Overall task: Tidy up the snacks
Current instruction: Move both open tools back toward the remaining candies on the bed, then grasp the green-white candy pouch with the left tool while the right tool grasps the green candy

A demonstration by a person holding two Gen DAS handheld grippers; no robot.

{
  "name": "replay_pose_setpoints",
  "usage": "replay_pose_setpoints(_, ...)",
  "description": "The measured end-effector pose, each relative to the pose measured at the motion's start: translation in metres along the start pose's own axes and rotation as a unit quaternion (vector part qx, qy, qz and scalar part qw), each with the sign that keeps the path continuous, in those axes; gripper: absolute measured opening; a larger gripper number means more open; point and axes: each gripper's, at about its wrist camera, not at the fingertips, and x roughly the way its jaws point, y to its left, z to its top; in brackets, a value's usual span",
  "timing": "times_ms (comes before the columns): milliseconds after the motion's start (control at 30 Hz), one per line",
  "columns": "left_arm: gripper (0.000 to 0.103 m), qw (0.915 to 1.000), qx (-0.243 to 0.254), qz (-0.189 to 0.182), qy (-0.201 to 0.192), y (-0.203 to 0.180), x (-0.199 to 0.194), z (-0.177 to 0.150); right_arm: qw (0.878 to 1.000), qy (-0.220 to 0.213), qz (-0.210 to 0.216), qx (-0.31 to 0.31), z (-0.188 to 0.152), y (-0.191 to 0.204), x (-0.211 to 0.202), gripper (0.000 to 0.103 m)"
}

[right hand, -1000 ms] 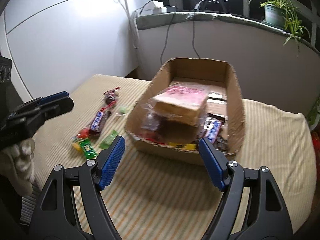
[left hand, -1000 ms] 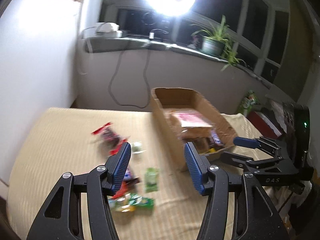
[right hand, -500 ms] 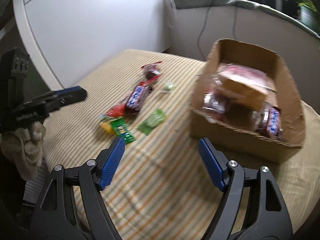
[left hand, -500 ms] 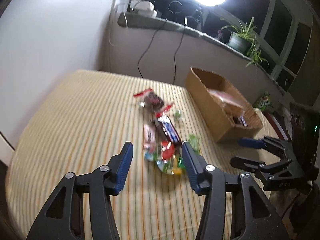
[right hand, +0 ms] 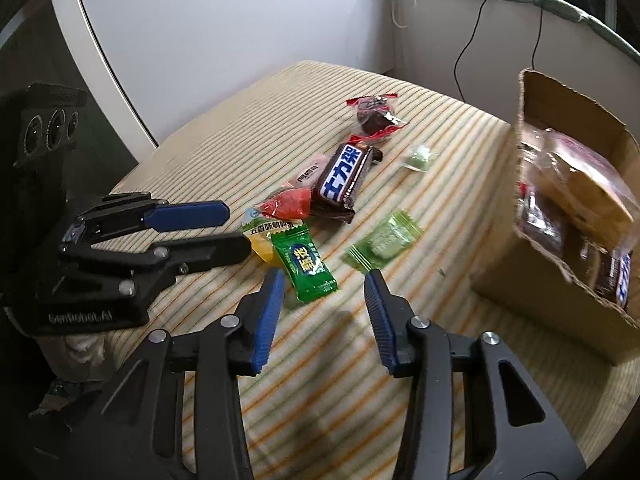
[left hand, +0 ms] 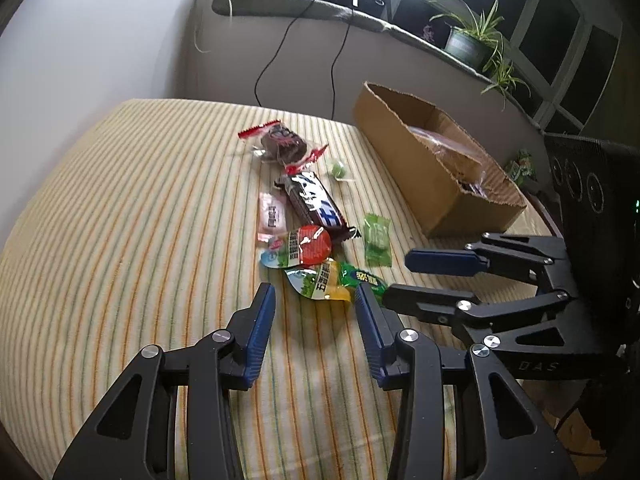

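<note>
Loose snacks lie on the striped cloth: a Snickers bar (left hand: 316, 206) (right hand: 343, 178), a red-ended brownie pack (left hand: 282, 145) (right hand: 374, 115), a red and green pouch (left hand: 299, 247), a yellow pouch (left hand: 320, 283), a dark green sachet (right hand: 305, 264), a light green candy (left hand: 377, 239) (right hand: 384, 245). A cardboard box (left hand: 424, 172) (right hand: 532, 280) holds more snacks. My left gripper (left hand: 314, 308) is open and empty just before the yellow pouch. My right gripper (right hand: 325, 286) is open and empty over the green sachet.
A small green sweet (left hand: 337, 169) and a pink packet (left hand: 273, 216) lie beside the pile. The cloth-covered table (left hand: 120, 220) ends at a white wall on the left. Cables hang from a grey sill (left hand: 304, 4) with a potted plant (left hand: 468, 42).
Both grippers have swung away from the box and moved down close to the pile of loose snacks. Both stay open and empty.
</note>
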Motion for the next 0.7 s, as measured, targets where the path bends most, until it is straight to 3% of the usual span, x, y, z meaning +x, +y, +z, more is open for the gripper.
replay_pose_setpoints(200, 0.040, 0.9999, 0.009, 0.005, 0.011, 0.001, 0.009, 0.001, 1.000, 0.011, -0.001, -0.011, 0.007, 0.001, 0.015, 0.044)
replay_pose_setpoints(367, 0.040, 0.9993, 0.030, 0.013, 0.017, -0.002, 0.016, 0.005, 1.000, 0.017, -0.001, -0.012, 0.010, -0.002, 0.023, 0.036)
replay_pose_setpoints(467, 0.040, 0.9988, 0.041, 0.016, 0.020, -0.003, 0.019, 0.008, 1.000, 0.017, -0.004, -0.011, 0.009, -0.003, 0.020, 0.026)
replay_pose_setpoints(700, 0.040, 0.9976, 0.062, 0.023, 0.022, -0.010, 0.029, 0.014, 1.000, 0.016, -0.007, 0.002, 0.003, -0.012, 0.013, 0.026)
